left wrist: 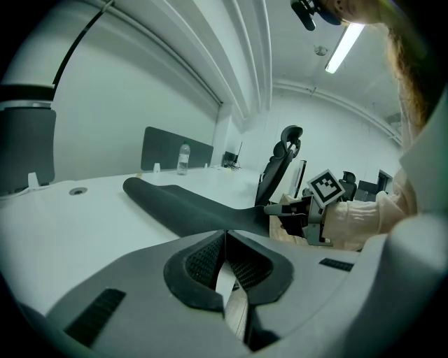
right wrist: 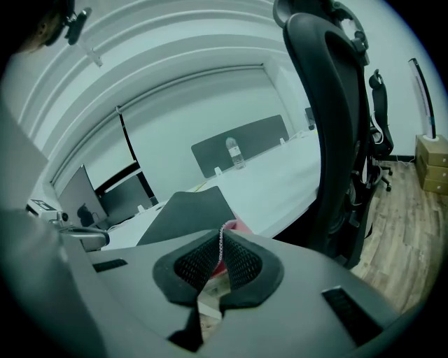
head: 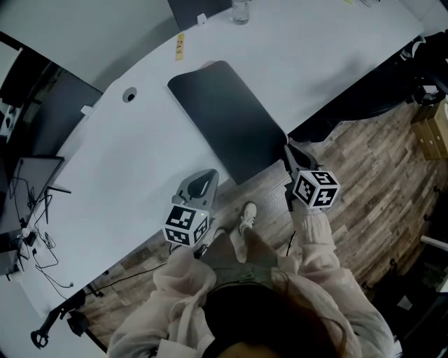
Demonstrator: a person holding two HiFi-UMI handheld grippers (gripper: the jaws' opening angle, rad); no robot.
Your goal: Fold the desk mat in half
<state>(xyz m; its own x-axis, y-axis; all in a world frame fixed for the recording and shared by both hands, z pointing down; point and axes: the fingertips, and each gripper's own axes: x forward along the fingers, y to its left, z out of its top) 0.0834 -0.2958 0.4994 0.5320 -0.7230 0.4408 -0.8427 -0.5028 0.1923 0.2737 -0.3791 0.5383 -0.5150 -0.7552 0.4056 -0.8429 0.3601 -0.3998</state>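
I see the dark desk mat [head: 224,119] lying on the white table [head: 126,161]. It slants from the far side down to the near edge. My right tongs [head: 288,152] are pinched shut on the mat's near right corner. The thin edge sits right between the pads, and a bit of pink underside shows there. That corner is lifted a little off the table. My left tongs [head: 203,180] are closed too, with nothing in them. They sit at the table's near edge, close to the mat's other near corner but not touching it. A water bottle [head: 240,10] stands far back.
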